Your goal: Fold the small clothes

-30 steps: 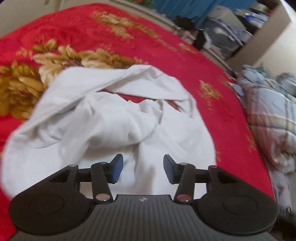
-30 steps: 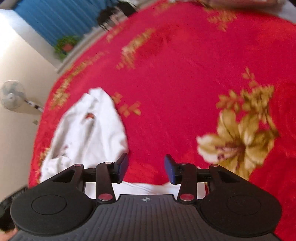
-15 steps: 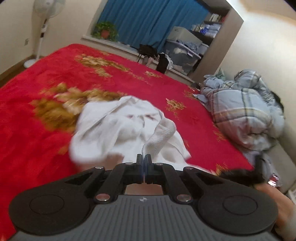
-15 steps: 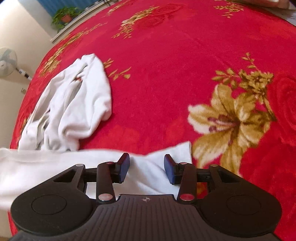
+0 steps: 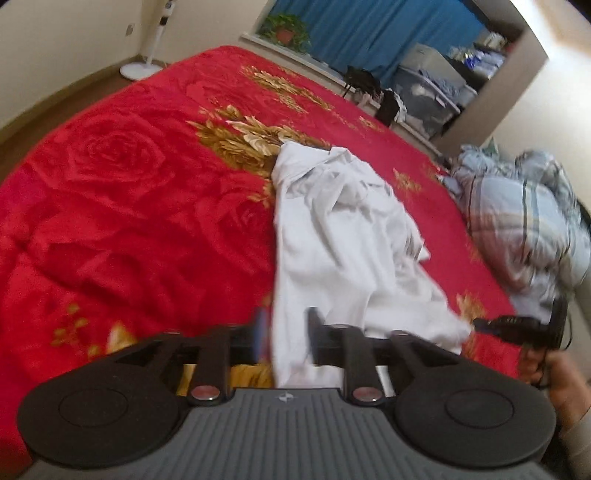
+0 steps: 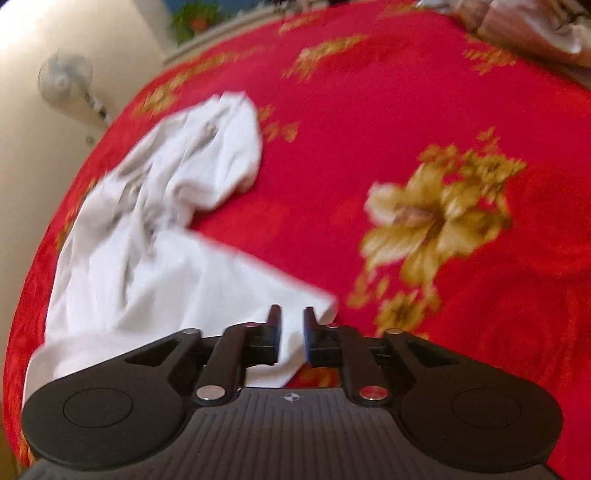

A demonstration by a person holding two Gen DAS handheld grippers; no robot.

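Observation:
A crumpled white garment (image 5: 343,229) lies on the red floral bedspread (image 5: 129,206). My left gripper (image 5: 284,334) stands partly open at the garment's near edge, with white cloth between its jaws. In the right wrist view the same garment (image 6: 166,236) spreads from the far left to the near middle. My right gripper (image 6: 291,332) has its jaws narrowly apart with the garment's near corner between them. The right gripper also shows in the left wrist view (image 5: 517,328) at the garment's right corner, held by a hand.
A plaid grey-blue quilt (image 5: 524,221) is heaped at the bed's right side. A standing fan (image 6: 66,85) is by the wall. Blue curtains, a potted plant (image 5: 286,31) and storage bins (image 5: 432,96) lie beyond the bed's far edge.
The left gripper, shut half a second ago, has opened partly around the cloth and shifted view. The right gripper's jaws have narrowed over the garment's corner, and the garment is stretched out longer.

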